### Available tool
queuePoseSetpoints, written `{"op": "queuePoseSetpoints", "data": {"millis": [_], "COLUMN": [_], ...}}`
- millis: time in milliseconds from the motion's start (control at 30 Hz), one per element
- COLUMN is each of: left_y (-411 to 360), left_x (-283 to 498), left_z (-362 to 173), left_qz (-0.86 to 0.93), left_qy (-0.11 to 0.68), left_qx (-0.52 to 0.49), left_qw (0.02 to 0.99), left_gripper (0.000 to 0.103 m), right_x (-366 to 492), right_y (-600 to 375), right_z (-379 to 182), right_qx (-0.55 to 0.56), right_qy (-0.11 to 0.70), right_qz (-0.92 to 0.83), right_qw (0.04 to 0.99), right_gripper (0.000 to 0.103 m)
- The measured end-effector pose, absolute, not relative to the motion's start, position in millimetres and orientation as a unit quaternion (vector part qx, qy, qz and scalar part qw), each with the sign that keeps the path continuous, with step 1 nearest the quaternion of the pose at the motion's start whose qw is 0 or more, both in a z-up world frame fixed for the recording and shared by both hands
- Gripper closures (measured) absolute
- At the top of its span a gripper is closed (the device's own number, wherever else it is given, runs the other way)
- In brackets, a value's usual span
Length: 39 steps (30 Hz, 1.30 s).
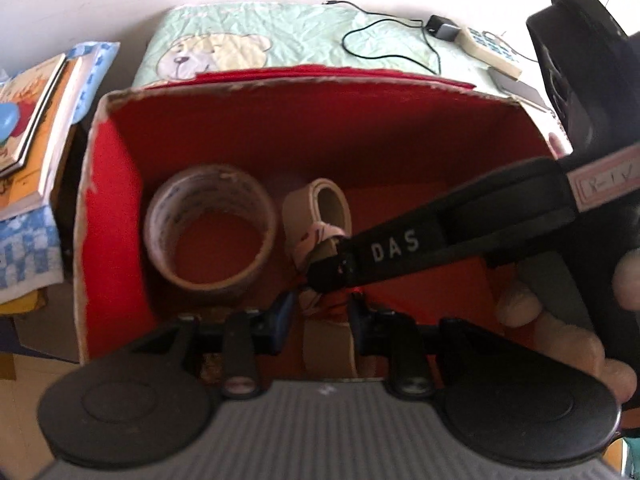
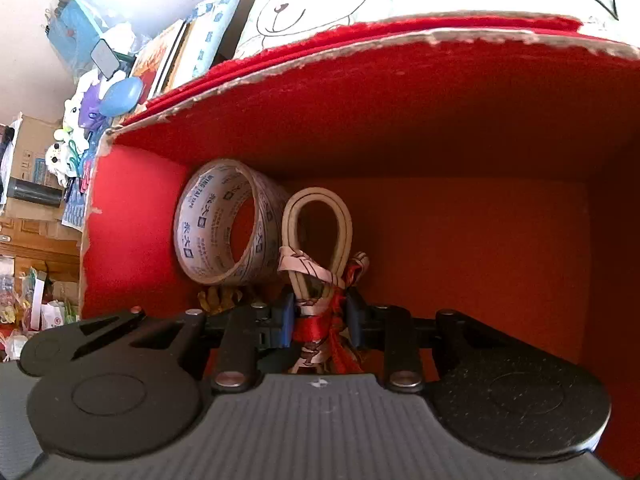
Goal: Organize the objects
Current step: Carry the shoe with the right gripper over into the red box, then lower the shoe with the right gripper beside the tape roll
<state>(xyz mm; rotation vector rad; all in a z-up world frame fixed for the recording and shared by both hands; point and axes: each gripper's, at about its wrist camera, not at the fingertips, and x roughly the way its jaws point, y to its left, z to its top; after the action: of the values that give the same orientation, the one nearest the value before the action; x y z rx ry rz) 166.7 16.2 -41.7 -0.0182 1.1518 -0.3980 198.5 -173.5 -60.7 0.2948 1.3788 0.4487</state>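
Placement step: right gripper [image 2: 320, 316], inside the red box [image 2: 132, 216], clamps the ribboned band loop [image 2: 316, 232] (beside tape roll [image 2: 224, 224]). Left gripper [image 1: 320, 316] grip indeterminate. Next: release.

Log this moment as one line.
right gripper: shut on tied loop bundle | inside red box | beside tape roll | left gripper: open

The packing tape roll [image 2: 224, 224] lay inside the cardboard box [image 2: 320, 120], ahead and left of the right gripper [image 2: 320, 320]; just right of it, directly ahead of the jaws, sat the ribbon-tied looped strap [image 2: 316, 232]; books [image 1: 36, 128] lay outside, far left.
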Motion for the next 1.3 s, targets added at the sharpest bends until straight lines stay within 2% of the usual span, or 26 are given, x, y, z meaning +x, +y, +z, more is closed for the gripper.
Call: {"op": "queuePoseSetpoints", "data": {"millis": [200,567,800,1000,1300], "left_y": [18,16,17,9,9], "left_x": [171,172,172,168,170], "left_z": [-47,-50,-50,-50,-51], "left_qz": [-0.158,-0.134,-0.118,-0.098,-0.094], "left_qy": [0.551,0.558,0.556,0.546,0.544], "left_qx": [0.01,0.022,0.027,0.058,0.061], "left_qw": [0.819,0.819,0.823,0.83,0.831], "left_gripper": [0.078,0.077,0.071,0.07,0.067], "right_x": [199,184,179,179,186], "right_y": [-181,-202,-210,-204,-211], "right_z": [-66,-62,-63,-58,-66], "right_qx": [0.151,0.178,0.177,0.151,0.17], "right_qy": [0.641,0.616,0.615,0.606,0.606], "right_qz": [0.202,0.208,0.209,0.234,0.217], "right_qw": [0.725,0.739,0.739,0.745,0.746], "right_gripper": [0.072,0.07,0.07,0.07,0.071]}}
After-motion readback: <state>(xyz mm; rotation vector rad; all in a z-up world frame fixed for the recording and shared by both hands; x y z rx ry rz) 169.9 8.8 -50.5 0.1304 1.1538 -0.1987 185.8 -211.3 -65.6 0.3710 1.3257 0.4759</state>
